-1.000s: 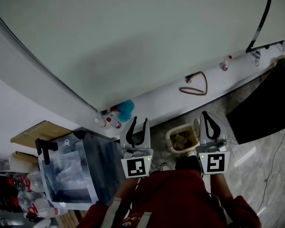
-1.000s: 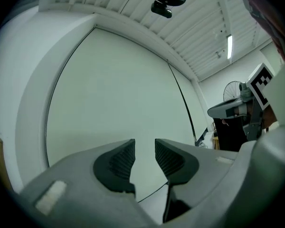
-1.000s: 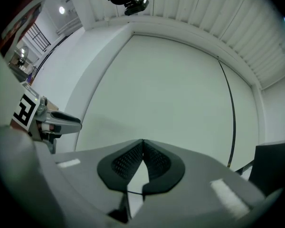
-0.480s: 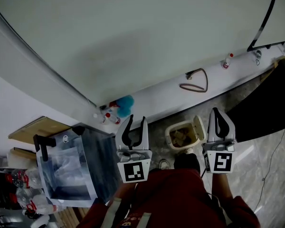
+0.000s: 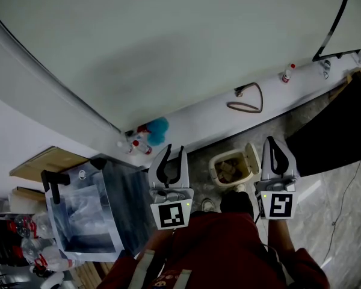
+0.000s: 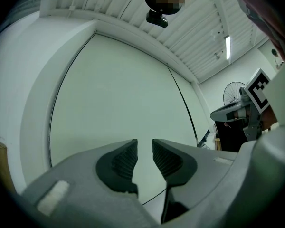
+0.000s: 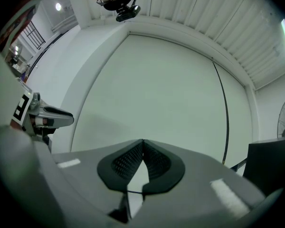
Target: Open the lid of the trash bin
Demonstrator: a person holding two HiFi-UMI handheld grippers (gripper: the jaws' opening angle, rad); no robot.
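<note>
Altogether one trash bin [image 5: 221, 179], one raised lid [image 5: 253, 156], one looped cord [image 5: 248, 103].

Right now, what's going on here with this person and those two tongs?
A person in a red top stands facing a pale wall, holding one set of tongs in each hand, both pointed at the wall and touching nothing. The left tongs are apart and closing on empty air. The right tongs are shut and empty. On the floor below and between them, the small beige trash bin has its lid tipped up, with brownish waste showing inside. The lid is already open.
</note>
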